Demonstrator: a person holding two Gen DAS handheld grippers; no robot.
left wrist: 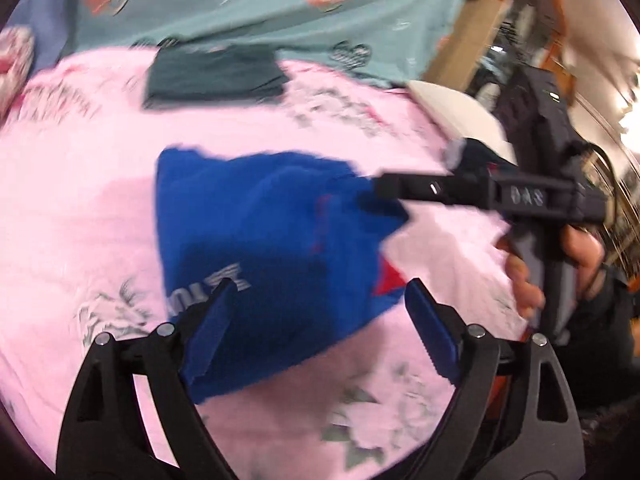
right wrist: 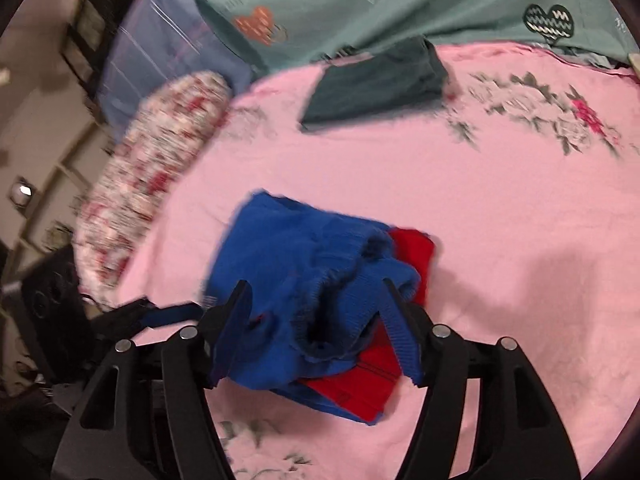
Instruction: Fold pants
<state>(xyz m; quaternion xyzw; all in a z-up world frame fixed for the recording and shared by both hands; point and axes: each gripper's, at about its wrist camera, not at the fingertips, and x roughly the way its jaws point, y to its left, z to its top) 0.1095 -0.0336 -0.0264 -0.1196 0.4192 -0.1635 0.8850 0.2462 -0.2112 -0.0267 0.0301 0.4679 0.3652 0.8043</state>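
Observation:
The blue pants [left wrist: 260,220] with red panels lie bunched in a rough folded heap on the pink bedsheet [left wrist: 80,200]. My left gripper [left wrist: 322,286] hovers over their near edge, open, its blue pads wide apart and touching nothing. In the right wrist view the pants [right wrist: 296,256] sit directly under my right gripper [right wrist: 315,284], which is open; crumpled blue fabric lies between the spread fingers without being pinched. Seen from the left wrist, the right gripper's fingers [left wrist: 400,188] reach over the pants' right corner, held by a person's hand [left wrist: 520,276].
A folded dark green garment [right wrist: 376,84] lies farther back on the pink sheet [right wrist: 500,200]. Behind it spreads a teal blanket with hearts [right wrist: 360,0]. A floral pillow [right wrist: 160,160] rests at the left edge of the bed, and furniture stands beyond the right edge.

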